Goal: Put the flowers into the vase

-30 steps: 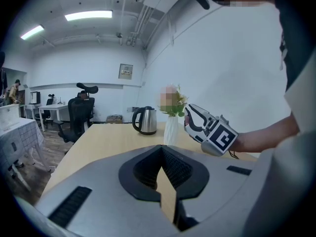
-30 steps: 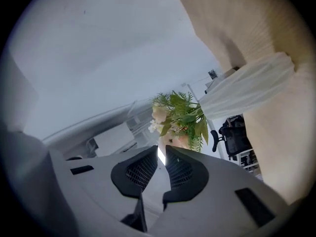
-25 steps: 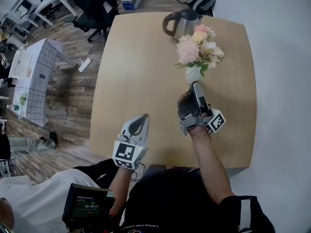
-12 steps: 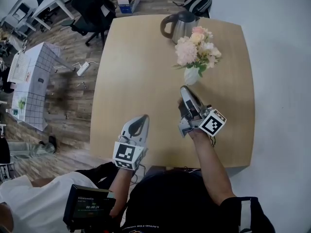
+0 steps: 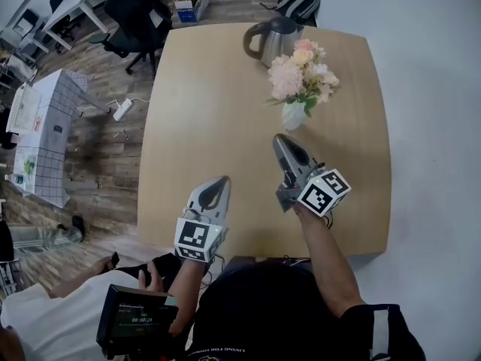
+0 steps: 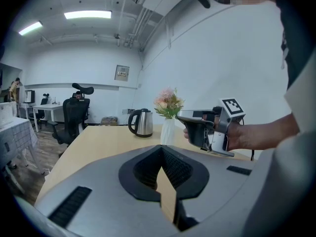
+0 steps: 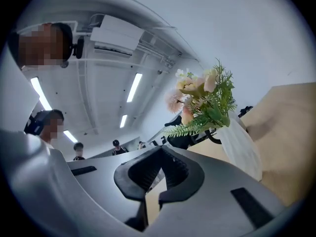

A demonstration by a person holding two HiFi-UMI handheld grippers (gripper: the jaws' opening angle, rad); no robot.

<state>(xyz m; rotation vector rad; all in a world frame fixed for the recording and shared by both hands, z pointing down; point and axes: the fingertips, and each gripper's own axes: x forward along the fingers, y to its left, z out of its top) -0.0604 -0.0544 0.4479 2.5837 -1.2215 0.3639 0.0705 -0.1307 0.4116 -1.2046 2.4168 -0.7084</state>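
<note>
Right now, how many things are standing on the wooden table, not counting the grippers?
2. A metal kettle stands at the far edge of the table; a white vase holding the flowers stands just in front of it. Something small could hide behind the flowers.

The right tool (image 5: 279, 140) is drawn back from the vase (image 5: 293, 116), which it was just beside a second ago, and is now set apart from it. It is rolled over, so that its marker cube (image 5: 324, 192) is turned upward.
</note>
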